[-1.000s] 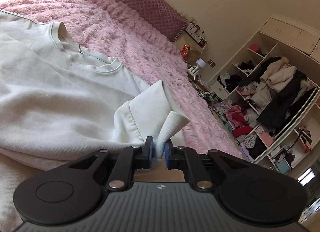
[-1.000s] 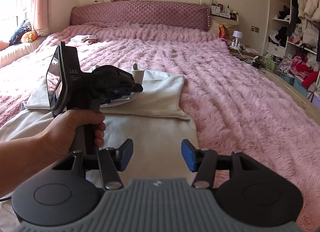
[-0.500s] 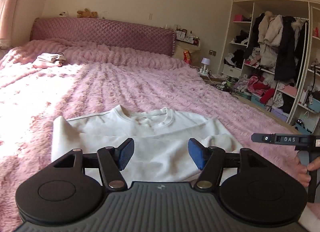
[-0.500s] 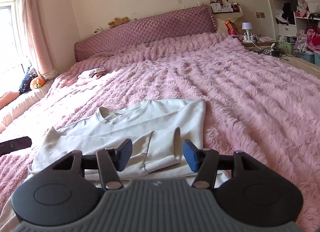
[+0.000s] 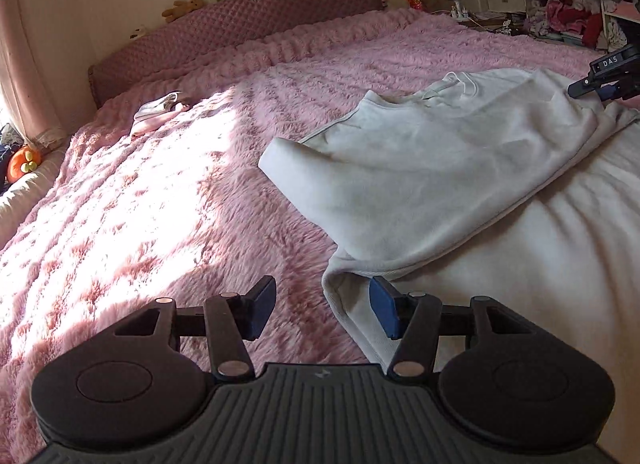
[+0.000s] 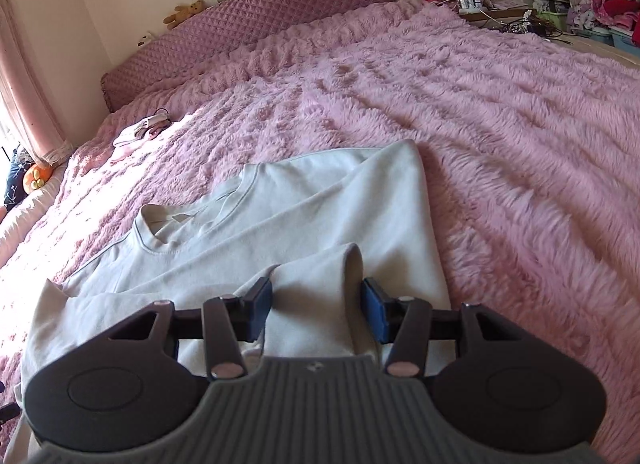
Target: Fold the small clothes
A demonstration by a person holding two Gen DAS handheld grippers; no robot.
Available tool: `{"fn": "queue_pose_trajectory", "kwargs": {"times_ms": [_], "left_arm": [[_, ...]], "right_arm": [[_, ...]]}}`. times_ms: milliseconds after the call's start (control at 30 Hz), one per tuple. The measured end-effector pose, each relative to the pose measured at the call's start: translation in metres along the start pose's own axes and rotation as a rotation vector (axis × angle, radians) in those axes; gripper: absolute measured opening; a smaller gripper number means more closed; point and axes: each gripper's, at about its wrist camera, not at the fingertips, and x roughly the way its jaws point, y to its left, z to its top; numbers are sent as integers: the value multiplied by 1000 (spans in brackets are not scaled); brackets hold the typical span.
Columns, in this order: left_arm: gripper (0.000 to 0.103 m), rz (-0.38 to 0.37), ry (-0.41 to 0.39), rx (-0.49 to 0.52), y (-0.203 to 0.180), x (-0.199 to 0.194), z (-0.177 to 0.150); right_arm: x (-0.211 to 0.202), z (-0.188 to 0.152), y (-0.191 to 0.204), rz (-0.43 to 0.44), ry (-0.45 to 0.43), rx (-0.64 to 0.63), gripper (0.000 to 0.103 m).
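A white sweatshirt (image 5: 432, 167) lies on the pink fluffy bed, its sleeves folded in over the body. My left gripper (image 5: 322, 310) is open, low at the sweatshirt's near left corner, with the hem edge between the jaws but not pinched. My right gripper (image 6: 316, 314) is open over the folded sleeve cuff (image 6: 348, 264) on the sweatshirt (image 6: 280, 223), with the cuff lying between the jaws. The right gripper also shows at the right edge of the left wrist view (image 5: 608, 83).
The pink bedspread (image 6: 500, 123) stretches wide to the right and back. A small pile of clothes (image 5: 160, 107) lies far back on the left. White fabric (image 5: 560, 264) lies under the sweatshirt's near side. Shelves full of clothes (image 5: 568, 11) stand at the far right.
My left gripper let go of the sleeve, opened, and dropped to the sweatshirt's lower left corner. My right gripper moved in low over the folded right sleeve, still open.
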Motion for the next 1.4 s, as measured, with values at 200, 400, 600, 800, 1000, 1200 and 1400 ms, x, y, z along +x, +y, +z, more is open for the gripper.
{"fn": "queue_pose_trajectory", "kwargs": {"times_ms": [200,400,600,800,1000,1200,1400], "left_arm": [[14,-10,10,171,-18,18,0],[2,46,-62,118,-13,3,-2],[1,27,-6,97,-20,9,-12],[1,25,2,156,-31,6,-13],[15,100,-14,310,-41,9,-13],[30,141,-13,347,-47,23,-10],[6,107,17,326,-47,32,-7]], "right_arm": [[-2,-3,3,-4,23,-52,3],[-35,10,6,10,-93,-44,1],[-35,9,-14,-46,-61,-10,1],[-28,-11,-33,-55,-32,80,23],[-66,-19,-31,25,-50,91,43],[-72,-36,-34,18,-5,79,42],[-65,-36,-34,23,10,105,31]]}}
